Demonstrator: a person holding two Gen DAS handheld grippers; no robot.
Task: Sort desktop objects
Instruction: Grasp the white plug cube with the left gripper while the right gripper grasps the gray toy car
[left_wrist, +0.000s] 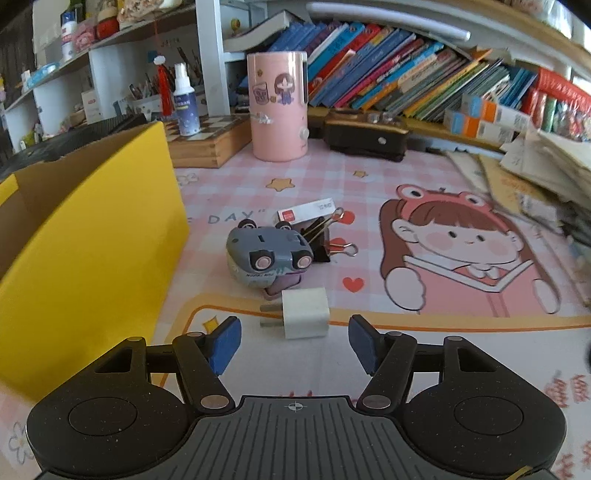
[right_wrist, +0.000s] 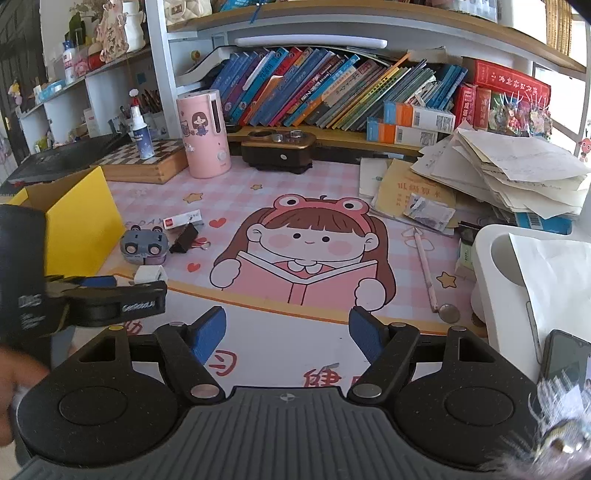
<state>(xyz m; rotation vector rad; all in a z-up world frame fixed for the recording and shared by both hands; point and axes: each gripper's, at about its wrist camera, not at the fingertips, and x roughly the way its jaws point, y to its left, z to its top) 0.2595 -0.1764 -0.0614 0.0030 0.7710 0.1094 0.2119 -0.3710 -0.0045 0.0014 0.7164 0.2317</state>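
A white plug adapter (left_wrist: 303, 313) lies on the pink desk mat just ahead of my open left gripper (left_wrist: 294, 341). Behind it lie an overturned grey toy car (left_wrist: 266, 255), black binder clips (left_wrist: 320, 238) and a small white box (left_wrist: 306, 212). A yellow cardboard box (left_wrist: 88, 236) stands open at the left. My right gripper (right_wrist: 287, 332) is open and empty over the mat. In the right wrist view the left gripper (right_wrist: 110, 295) sits by the adapter (right_wrist: 149, 275), the car (right_wrist: 144, 248) and the yellow box (right_wrist: 79, 225).
A pink cylinder (left_wrist: 277, 105), a wooden chess box (left_wrist: 207, 142) and a black device (left_wrist: 364, 134) stand at the back under a bookshelf. A paper pile (right_wrist: 498, 170), a pencil (right_wrist: 424, 266), a coin (right_wrist: 448, 314), a white tray (right_wrist: 517, 280) and a phone (right_wrist: 565, 362) are at the right.
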